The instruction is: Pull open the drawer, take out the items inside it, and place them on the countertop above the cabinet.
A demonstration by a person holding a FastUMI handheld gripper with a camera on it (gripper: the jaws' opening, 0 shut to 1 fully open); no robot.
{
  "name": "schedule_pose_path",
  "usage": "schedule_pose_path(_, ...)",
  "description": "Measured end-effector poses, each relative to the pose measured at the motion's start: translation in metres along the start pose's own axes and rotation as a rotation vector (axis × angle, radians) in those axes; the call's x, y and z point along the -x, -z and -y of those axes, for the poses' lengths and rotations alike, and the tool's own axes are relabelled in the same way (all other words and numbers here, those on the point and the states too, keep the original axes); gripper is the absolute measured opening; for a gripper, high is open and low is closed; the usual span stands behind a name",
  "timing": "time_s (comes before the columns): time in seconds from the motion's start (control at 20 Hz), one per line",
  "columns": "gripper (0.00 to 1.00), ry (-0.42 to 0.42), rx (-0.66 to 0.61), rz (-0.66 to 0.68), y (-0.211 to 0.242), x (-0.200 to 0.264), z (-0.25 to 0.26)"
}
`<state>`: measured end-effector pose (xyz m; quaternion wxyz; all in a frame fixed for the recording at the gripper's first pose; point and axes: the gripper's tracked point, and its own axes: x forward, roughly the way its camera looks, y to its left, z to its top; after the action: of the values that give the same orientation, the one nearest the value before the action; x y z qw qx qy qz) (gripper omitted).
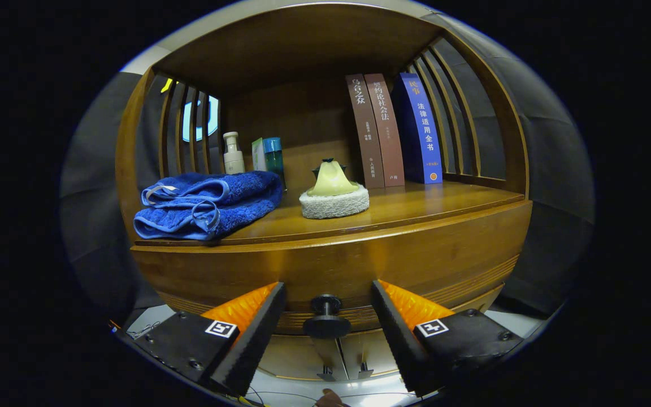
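Drawer knob point(326, 316) between parted jaws

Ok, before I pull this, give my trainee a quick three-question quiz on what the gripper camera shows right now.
1. True or false: the gripper is shut on the drawer knob.
2. Multiple choice: what lies on the countertop nearest the blue towel?
A. the blue book
B. the white pump bottle
C. the two brown books
3. Fill in: the yellow-green scrubber stands between the towel and the ____.

Key
1. False: the fingers are open, with the knob between them and untouched.
2. B
3. books
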<state>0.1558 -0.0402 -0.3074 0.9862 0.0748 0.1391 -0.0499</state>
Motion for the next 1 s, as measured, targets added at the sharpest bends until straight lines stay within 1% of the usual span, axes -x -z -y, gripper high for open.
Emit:
schedule_pose_path(0.2, 1.0, 0.006, 0.015, -0.008, -0.003, 0.007, -0.002)
schedule_pose_path(0.45, 1.0, -0.006, 0.046, 0.038, -0.039, 0.039, -0.011)
schedule_pose_path(0.6, 0.99, -0.035, 0.046, 0.101, -0.089, 0.069, -0.021)
schedule_pose_path(0.7, 0.99, -0.048, 0.047, 0.143, -0.131, 0.09, -0.027)
schedule_pose_path(0.85, 0.99, -0.023, 0.042, 0.25, -0.204, 0.129, -0.025)
schedule_pose_path(1.0, 0.99, -0.026, 0.033, 0.32, -0.256, 0.168, -0.032)
